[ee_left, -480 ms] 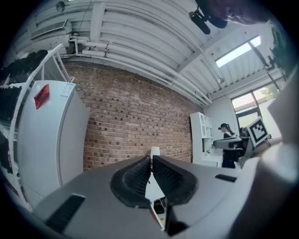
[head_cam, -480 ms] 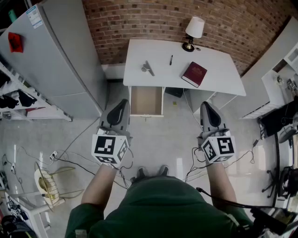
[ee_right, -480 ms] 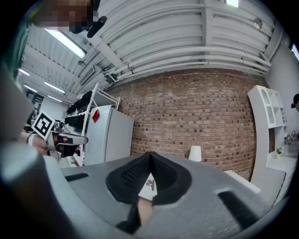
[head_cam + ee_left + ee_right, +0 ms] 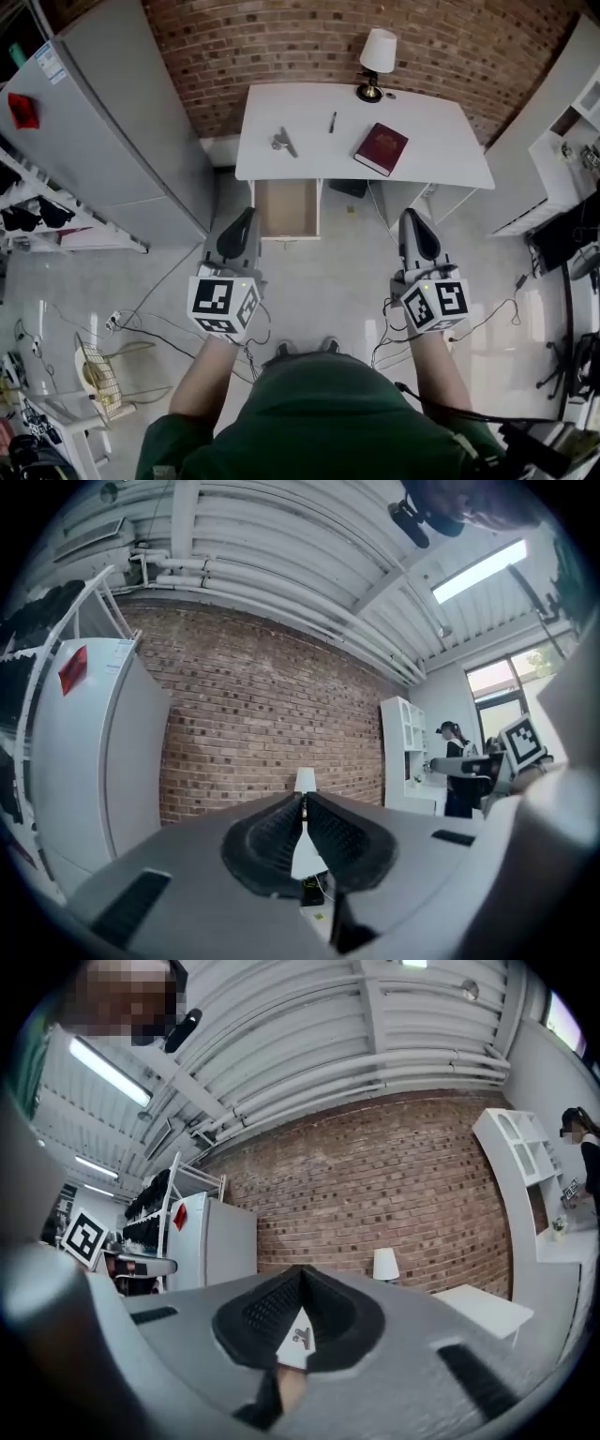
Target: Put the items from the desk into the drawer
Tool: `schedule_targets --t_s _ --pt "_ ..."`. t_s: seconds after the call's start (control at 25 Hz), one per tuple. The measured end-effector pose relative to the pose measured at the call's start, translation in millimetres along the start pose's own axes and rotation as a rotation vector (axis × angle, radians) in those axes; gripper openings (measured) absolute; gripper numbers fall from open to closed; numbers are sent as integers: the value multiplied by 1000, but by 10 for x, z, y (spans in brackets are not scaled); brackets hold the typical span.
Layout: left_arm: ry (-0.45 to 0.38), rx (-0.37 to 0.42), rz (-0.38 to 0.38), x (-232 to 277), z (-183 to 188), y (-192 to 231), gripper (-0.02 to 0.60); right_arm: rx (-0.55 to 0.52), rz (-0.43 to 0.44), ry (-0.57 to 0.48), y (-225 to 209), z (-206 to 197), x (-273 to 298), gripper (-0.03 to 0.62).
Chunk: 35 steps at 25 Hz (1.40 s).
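Brick wall point(image 4: 281, 42), pale glossy floor point(image 4: 339, 274)

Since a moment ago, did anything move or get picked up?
Nothing was picked up or let go; only the view slid a little. The left gripper and right gripper stay shut and empty, short of the desk. The clip, pen, book and lamp lie where they were, and the drawer stays open.
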State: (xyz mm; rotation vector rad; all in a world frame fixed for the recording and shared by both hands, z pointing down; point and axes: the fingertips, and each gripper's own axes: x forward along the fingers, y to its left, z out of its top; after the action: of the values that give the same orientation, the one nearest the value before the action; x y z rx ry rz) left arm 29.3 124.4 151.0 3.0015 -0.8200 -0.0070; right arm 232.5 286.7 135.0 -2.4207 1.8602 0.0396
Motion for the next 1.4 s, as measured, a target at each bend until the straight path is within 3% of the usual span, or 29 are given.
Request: schedule_targets --t_s 0.32,0.6,0.92,1.4 --pt "28 26 50 194 -160 -437 15 16 37 28 -570 -152 -119 3" --pt "52 44 85 306 -231 -497 15 38 57 79 -838 -348 -43 3" --pt "32 30 94 777 -338 -123 15 44 7 91 -1004 -519 404 3" --pt "33 -32 20 1866 -455 842 15 -15 -98 129 -1048 -556 1587 3"
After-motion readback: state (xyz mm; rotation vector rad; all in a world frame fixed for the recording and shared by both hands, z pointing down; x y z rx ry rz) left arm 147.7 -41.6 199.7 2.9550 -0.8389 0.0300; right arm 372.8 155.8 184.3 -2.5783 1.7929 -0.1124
